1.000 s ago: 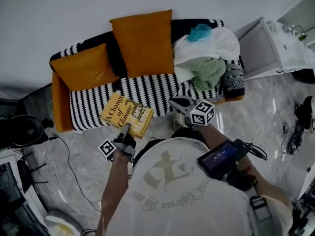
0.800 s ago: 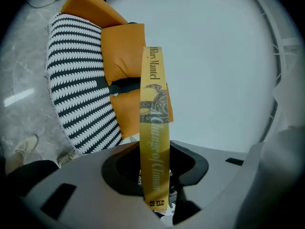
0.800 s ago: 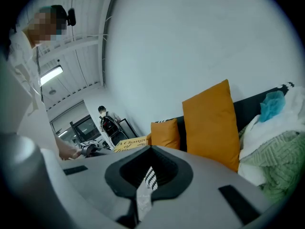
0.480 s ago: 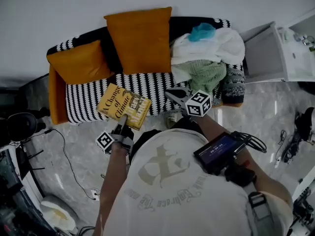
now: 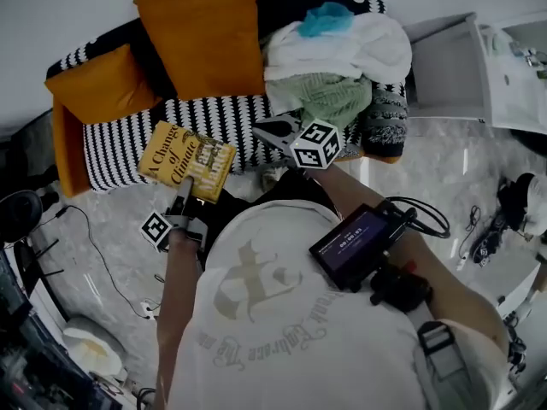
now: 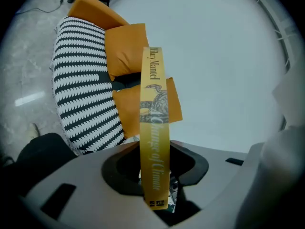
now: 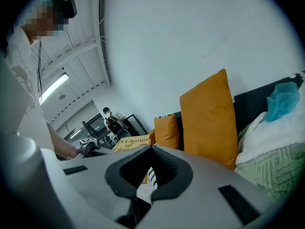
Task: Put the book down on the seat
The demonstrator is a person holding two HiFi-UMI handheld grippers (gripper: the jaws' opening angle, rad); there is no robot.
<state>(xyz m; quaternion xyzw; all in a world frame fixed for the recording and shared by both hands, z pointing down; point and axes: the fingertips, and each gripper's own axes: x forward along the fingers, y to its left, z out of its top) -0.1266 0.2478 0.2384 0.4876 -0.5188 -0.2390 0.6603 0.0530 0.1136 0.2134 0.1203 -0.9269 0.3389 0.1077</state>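
A yellow book (image 5: 186,161) is held out flat over the front edge of the striped sofa seat (image 5: 120,139). My left gripper (image 5: 183,198) is shut on the book's near edge. In the left gripper view the book's spine (image 6: 155,123) stands clamped between the jaws of my left gripper (image 6: 153,149), with the seat (image 6: 83,89) beyond on the left. My right gripper (image 5: 272,131) hovers over the seat's front edge, right of the book, its jaws shut with nothing in them. From my right gripper (image 7: 150,149) the book (image 7: 129,142) shows far to the left.
Two orange cushions (image 5: 205,32) (image 5: 98,92) lean on the sofa's back. A pile of clothes (image 5: 338,62) fills the sofa's right end. A white cabinet (image 5: 453,67) stands to the right. A cable (image 5: 94,250) trails over the marble floor on the left.
The person has moved closer to the sofa, carrying both grippers along. The book stays gripped by the left gripper, and the right gripper's jaws stay together.
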